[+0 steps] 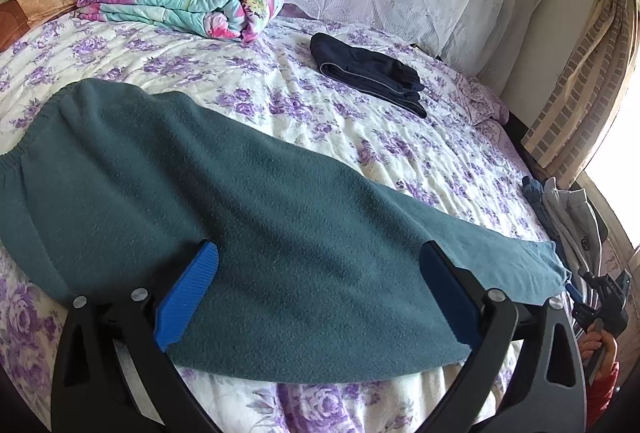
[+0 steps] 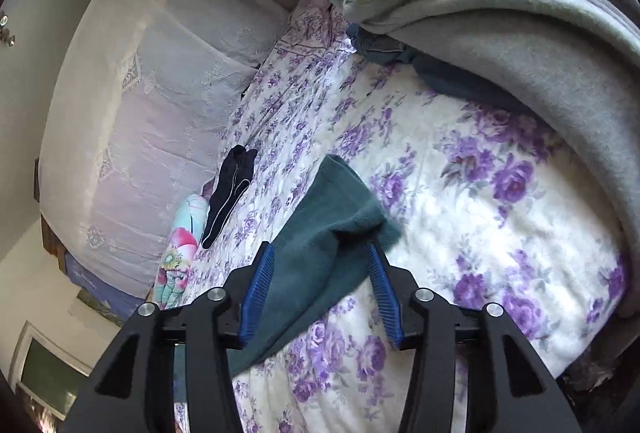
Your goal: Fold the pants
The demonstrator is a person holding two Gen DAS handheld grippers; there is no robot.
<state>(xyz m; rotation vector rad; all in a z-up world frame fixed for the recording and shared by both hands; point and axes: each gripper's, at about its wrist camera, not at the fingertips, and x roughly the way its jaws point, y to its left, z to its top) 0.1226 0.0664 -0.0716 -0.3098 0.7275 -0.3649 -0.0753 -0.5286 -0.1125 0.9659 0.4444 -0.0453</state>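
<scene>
Your teal pants (image 1: 224, 169) lie flat on the bed (image 1: 360, 121), long way left to right, waistband left. Your left gripper (image 1: 320, 297) gapes wide over them, holding nothing. Your right gripper (image 2: 320, 297) stands half open around the leg end, not pinching. The bottom edge hides under the fingers.

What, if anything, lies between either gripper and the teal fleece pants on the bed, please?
Nothing visible does. The teal fleece pants lie flat on the floral bedspread; the left gripper is open over their near edge, and the right gripper is open around the leg end. The folded dark pants lie well beyond.
</scene>
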